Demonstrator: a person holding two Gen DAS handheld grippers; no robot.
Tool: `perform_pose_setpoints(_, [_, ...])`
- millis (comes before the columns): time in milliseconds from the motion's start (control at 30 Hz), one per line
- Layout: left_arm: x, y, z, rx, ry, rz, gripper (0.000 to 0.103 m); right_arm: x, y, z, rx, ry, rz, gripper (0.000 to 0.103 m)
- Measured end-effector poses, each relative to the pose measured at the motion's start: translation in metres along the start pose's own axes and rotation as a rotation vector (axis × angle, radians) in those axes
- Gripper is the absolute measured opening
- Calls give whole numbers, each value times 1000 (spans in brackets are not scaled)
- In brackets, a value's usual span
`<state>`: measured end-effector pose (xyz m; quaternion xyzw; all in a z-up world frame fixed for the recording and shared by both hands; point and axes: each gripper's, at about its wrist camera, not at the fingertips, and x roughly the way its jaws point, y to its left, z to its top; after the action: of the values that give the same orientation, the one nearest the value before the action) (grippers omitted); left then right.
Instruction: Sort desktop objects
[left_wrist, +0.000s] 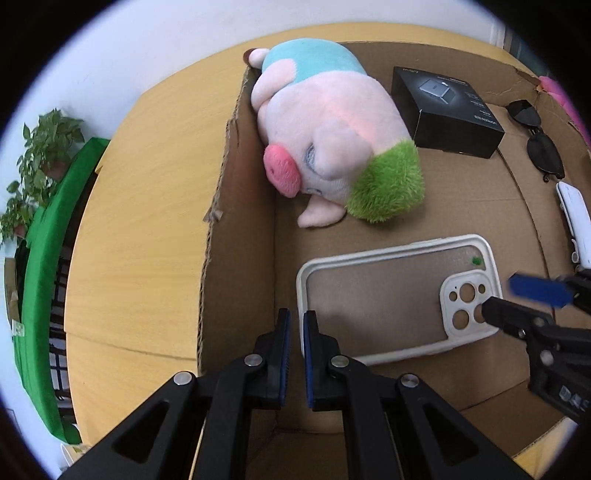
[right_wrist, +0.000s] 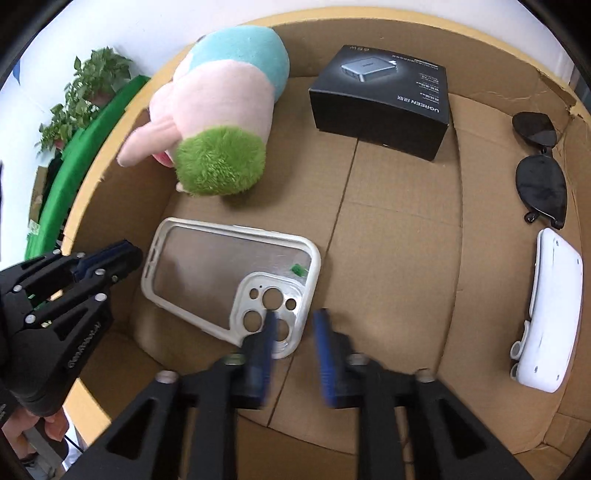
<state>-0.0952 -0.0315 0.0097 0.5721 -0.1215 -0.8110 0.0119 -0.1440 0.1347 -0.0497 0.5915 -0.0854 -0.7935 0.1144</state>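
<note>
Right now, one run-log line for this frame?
left tool: shut, empty, over box corner | right tool: open, over phone case camera end | cardboard box: plush pig, black box, sunglasses

The left wrist camera sits just behind the left hand-held gripper (left_wrist: 296, 321) and looks steeply down along its fingers, close above the left wall of the cardboard box (left_wrist: 236, 206), with the counter (left_wrist: 147, 221) beyond. The right wrist camera looks down in the same way from behind the right hand-held gripper (right_wrist: 295, 325), nearer to the middle of the box. Both views share the phone case (left_wrist: 373, 299), the pig toy (left_wrist: 332, 140), the black box (left_wrist: 443, 110) and the sunglasses (left_wrist: 535, 140). Each view shows the other hand-held gripper at its side.
</note>
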Motion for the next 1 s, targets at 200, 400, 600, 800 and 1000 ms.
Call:
perform_pose_setpoints(200, [-51, 10, -19, -51, -212, -139, 32, -79, -20, -39, -4, -300, -60, 77])
perform_pose_setpoints(400, [-87, -13, -64, -62, -563, -189, 79, -120, -40, -103, -34, -581, -246, 103])
perform_pose_setpoints(600, [-59, -40, -77, -129, -561, -203, 79, -103, -53, -128, -58, -603, -314, 103])
perform_pose_setpoints(800, [-54, -49, -90, -131, -721, -120, 82, -92, -60, -134, -29, -699, -274, 103])
perform_pose_setpoints(1000, [-59, -52, -98, -165, -777, -89, 88, -91, -57, -146, -60, -809, -275, 103])
